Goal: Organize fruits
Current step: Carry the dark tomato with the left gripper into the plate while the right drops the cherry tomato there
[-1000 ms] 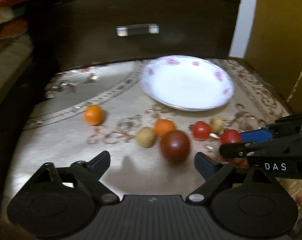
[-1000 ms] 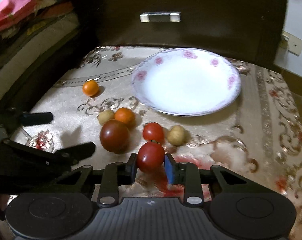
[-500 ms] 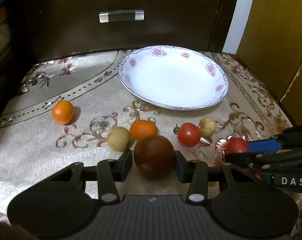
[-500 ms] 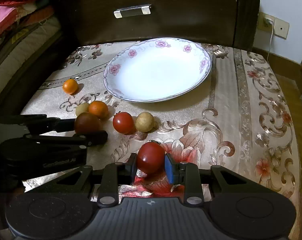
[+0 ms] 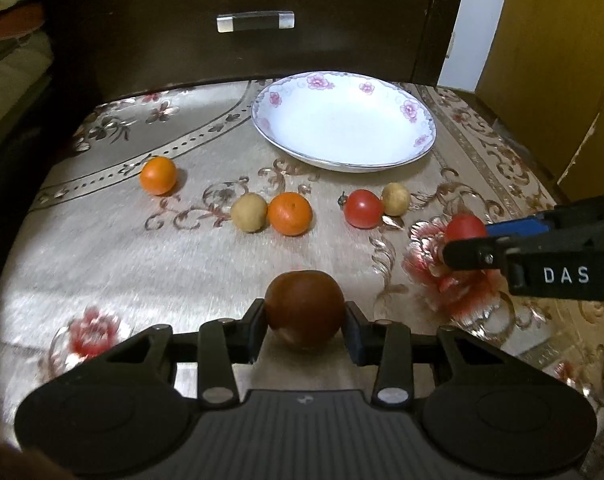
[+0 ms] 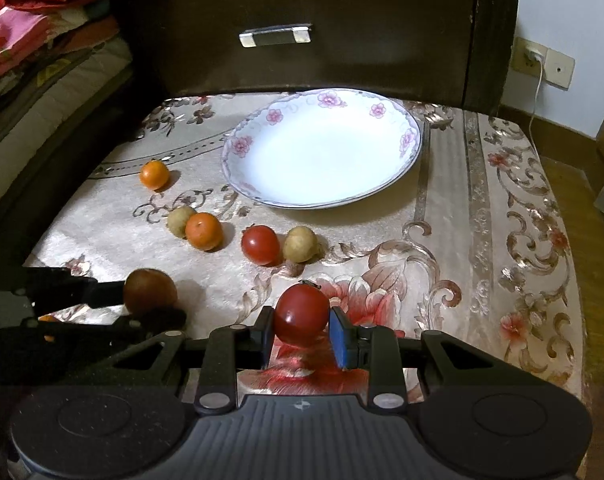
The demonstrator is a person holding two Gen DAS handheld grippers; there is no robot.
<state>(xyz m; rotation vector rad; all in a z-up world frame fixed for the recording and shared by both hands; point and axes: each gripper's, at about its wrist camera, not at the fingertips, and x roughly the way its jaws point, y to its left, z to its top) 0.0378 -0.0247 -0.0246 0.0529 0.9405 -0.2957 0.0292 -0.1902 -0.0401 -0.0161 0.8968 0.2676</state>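
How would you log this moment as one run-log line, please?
left gripper: shut on dark tomato | right gripper: shut on red tomato | plate: empty

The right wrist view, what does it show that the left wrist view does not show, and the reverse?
Only the right wrist view shows the wall socket with a white cable and the folded textiles at the left. Only the left wrist view shows the yellow cabinet at the right. Both show the white plate, the loose fruits on the cloth, the dark tomato in the left claw and the red tomato in the right claw.
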